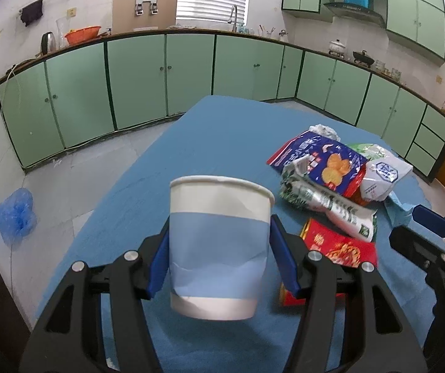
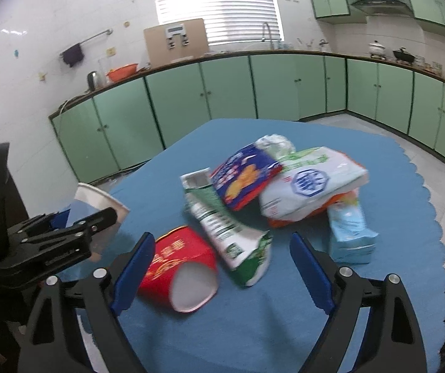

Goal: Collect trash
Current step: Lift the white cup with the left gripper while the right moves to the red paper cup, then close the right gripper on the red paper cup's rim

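My left gripper (image 1: 219, 258) is shut on a white and blue paper cup (image 1: 219, 248) and holds it upright above the blue table (image 1: 216, 130). The cup also shows at the left of the right wrist view (image 2: 98, 202). My right gripper (image 2: 219, 267) is open and empty, low over a red paper cup (image 2: 179, 267) that lies on its side. A trash pile sits beyond: a green and white carton (image 2: 225, 223), a blue snack bag (image 2: 244, 177), a white bag (image 2: 309, 186) and a light blue box (image 2: 349, 230).
Green kitchen cabinets (image 1: 135, 77) run along the far walls. A blue plastic bag (image 1: 15, 214) lies on the tiled floor to the left of the table. The table's scalloped right edge (image 2: 430, 192) shows in the right wrist view.
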### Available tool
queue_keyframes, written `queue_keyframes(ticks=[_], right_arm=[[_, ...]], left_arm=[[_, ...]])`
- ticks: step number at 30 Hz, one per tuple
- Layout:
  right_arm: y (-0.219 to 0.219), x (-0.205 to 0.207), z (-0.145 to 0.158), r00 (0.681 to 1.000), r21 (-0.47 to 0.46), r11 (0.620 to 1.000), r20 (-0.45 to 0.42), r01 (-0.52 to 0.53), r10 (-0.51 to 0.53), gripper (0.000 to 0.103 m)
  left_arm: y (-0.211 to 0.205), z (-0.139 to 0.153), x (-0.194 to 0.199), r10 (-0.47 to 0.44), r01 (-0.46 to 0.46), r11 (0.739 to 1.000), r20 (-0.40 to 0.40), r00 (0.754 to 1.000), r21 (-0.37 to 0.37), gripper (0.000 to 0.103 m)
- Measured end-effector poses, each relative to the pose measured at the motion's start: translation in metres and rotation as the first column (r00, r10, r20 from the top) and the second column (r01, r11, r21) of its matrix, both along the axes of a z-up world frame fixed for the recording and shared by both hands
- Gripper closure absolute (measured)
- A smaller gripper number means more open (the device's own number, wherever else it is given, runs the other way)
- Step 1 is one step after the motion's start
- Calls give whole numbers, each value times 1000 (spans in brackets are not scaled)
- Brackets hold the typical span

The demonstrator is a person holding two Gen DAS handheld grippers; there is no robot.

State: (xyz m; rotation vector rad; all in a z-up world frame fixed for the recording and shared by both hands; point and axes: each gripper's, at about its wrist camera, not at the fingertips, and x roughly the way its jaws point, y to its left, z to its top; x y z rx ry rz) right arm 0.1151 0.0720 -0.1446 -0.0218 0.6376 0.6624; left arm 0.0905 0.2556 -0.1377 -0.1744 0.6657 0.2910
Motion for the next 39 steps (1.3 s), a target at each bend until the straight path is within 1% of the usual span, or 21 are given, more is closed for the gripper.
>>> queue_keyframes(ticks=[5,12,21,29,31,35,39], right_arm=[[12,-6,-7,999,-13,999,-34,-40,40,16],[19,-4,-19,996,-43,997,-63,-61,58,16],[27,-1,-31,995,-78,995,-73,-70,64,16],[37,5,-33,993,-88,992,-80,-92,85,15],[39,4,-32,989,-77,990,-94,-120,112,17],[43,-1,-34,979,-70,982,-121,-174,165,28],[43,5,-36,977,-47,984,-137,-171,163,28]], left_arm=[[9,-3,-12,24,-24,1000,-11,1000,-7,46],[12,-4,-20,32,-32,999,-13,999,-16,46],[18,-11,-19,42,-43,999,-32,999,-26,46],[20,-13,-19,56,-57,998,-38,998,-16,46],[22,-12,-19,60,-61,998,-37,997,-16,46],[22,-13,-18,62,-63,998,-39,997,-18,46],[24,-12,-18,63,-63,998,-39,997,-20,46]])
